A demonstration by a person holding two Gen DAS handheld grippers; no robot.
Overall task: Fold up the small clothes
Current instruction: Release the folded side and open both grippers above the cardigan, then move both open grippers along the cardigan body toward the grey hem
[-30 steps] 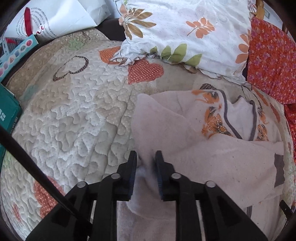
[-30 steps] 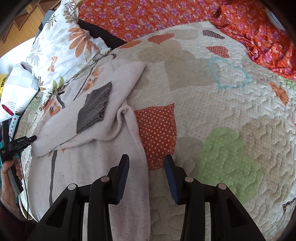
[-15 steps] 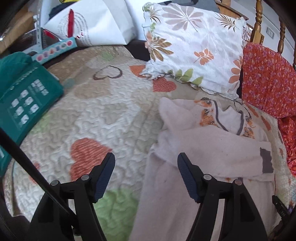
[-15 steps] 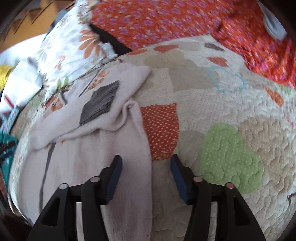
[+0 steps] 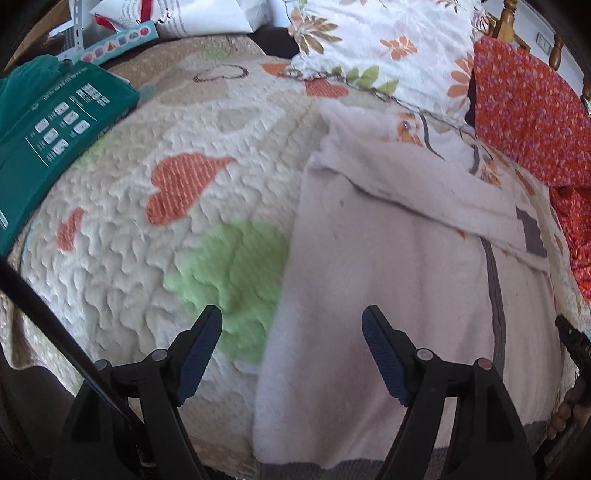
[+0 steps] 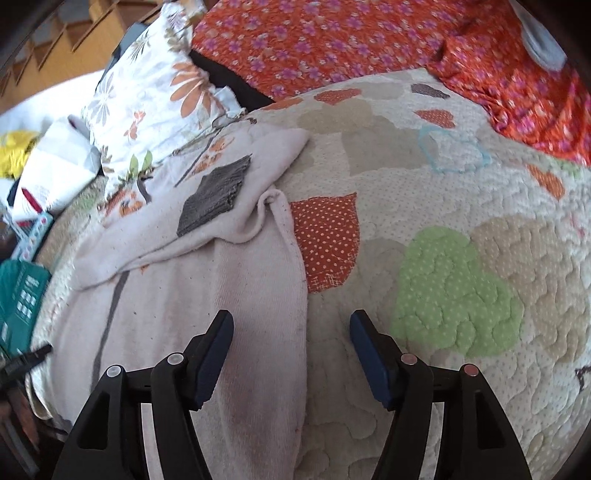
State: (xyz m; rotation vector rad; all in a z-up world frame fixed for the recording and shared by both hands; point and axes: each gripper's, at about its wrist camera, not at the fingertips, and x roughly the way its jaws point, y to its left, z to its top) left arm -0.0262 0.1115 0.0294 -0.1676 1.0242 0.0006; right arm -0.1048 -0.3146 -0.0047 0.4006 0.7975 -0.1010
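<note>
A small pale pink sweater [image 5: 399,266] with grey trim and orange flower print lies flat on the quilted bed, its sleeves folded across the chest. The same sweater [image 6: 207,280] shows a grey cuff [image 6: 216,201] on the folded sleeve in the right wrist view. My left gripper [image 5: 291,325] hovers over the sweater's left side edge, jaws opening, nothing between the pads. My right gripper [image 6: 291,328] hangs over the sweater's right side edge, jaws also opening and holding nothing.
The quilt [image 5: 155,229] has heart patches. A floral pillow [image 5: 388,48] and orange flowered fabric [image 5: 532,110] lie beyond the sweater. A teal box [image 5: 48,144] and papers [image 5: 207,14] sit at the left. A wooden bedpost [image 5: 508,18] stands behind.
Both grippers let go of the sweater and opened wide. The left one drew back along the sweater's left edge toward the hem; the right one shifted only slightly.
</note>
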